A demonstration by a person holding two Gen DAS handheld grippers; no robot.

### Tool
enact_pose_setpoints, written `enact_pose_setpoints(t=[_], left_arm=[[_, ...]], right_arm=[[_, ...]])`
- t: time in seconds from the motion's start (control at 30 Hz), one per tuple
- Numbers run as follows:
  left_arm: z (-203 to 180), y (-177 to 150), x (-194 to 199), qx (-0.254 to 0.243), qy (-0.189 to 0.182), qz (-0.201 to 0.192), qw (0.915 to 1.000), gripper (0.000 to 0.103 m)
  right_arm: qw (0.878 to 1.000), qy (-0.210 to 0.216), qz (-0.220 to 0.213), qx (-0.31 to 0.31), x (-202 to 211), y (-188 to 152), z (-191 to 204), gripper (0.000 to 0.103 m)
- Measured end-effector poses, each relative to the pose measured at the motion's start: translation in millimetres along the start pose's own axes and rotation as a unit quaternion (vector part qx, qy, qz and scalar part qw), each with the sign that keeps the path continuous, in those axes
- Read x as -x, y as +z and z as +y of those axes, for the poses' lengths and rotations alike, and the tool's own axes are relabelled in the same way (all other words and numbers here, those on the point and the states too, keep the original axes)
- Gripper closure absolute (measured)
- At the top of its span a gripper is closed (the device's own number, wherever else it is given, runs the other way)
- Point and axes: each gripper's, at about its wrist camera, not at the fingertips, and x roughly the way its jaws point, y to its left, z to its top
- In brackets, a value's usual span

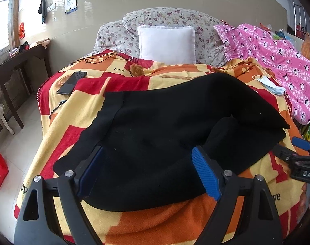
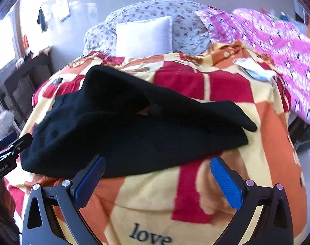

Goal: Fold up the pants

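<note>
checkered blanket [image 1: 89,110] holds black pants [image 1: 155,143], phone [image 1: 70,83] and mask [image 1: 271,84] nearby; both fingers wide, empty.

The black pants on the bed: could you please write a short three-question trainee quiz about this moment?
1. True or false: the left claw is clamped on the black pants.
2. Which lies on the blanket to the left of the pants in the left wrist view: A) phone, B) face mask, C) white pillow?
3. Fill in: the word printed on the blanket nearest the right claw is ____.

Key:
1. False; its jaws stand open.
2. A.
3. love.
</note>
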Motion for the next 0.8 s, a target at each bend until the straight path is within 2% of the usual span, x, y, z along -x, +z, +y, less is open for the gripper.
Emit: enact_pose_setpoints(t=[0.2,0.8], left_arm=[[0,-6,-7,0.008,-0.007,0.015,0.9998,0.016],[2,-8,-11,0.019,-0.008,0.024,0.9995,0.016]], right_arm=[[1.0,0.023,0.007,0.007,-9,6,12,0.001],[0.999,0.032,0.016,0.024,-19,7,30,0.001]])
